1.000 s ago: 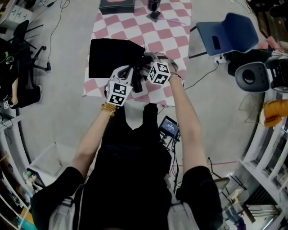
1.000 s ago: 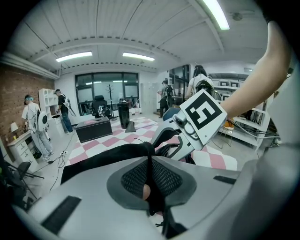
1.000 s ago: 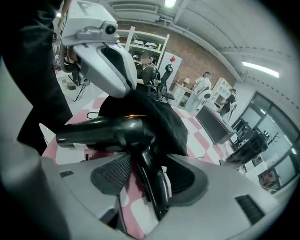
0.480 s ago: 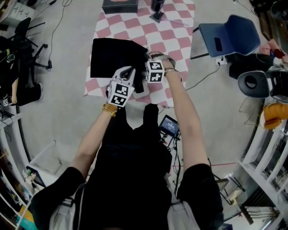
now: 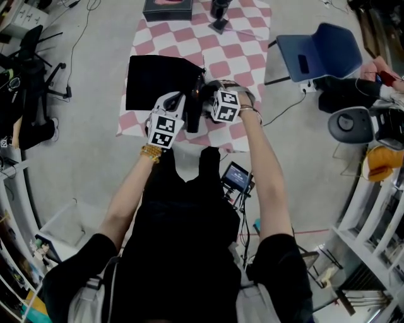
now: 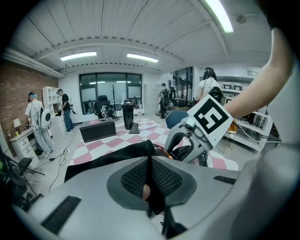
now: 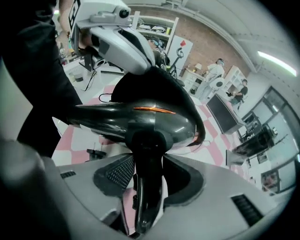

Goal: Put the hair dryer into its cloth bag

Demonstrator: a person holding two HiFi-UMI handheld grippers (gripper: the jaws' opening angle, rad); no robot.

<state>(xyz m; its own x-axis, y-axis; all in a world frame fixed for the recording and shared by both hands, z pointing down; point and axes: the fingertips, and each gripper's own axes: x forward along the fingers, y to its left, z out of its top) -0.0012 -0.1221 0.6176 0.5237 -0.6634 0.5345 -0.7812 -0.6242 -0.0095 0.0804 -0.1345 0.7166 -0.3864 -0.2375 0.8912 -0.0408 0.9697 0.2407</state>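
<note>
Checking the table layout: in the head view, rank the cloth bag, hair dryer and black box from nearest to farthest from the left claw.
1. Cloth bag: pinched in the left claw.
2. Hair dryer: just right of that claw.
3. Black box: at the table's far end.

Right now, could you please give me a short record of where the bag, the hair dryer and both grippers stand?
surface: pink checked mat
bag: black, lying on the mat's left part
left gripper: shut on an edge of the bag
hair dryer: black, beside the bag's right edge, not inside
right gripper: jaws have just been closing, now gripping the hair dryer's handle
task state: hair dryer not yet in the bag
</note>
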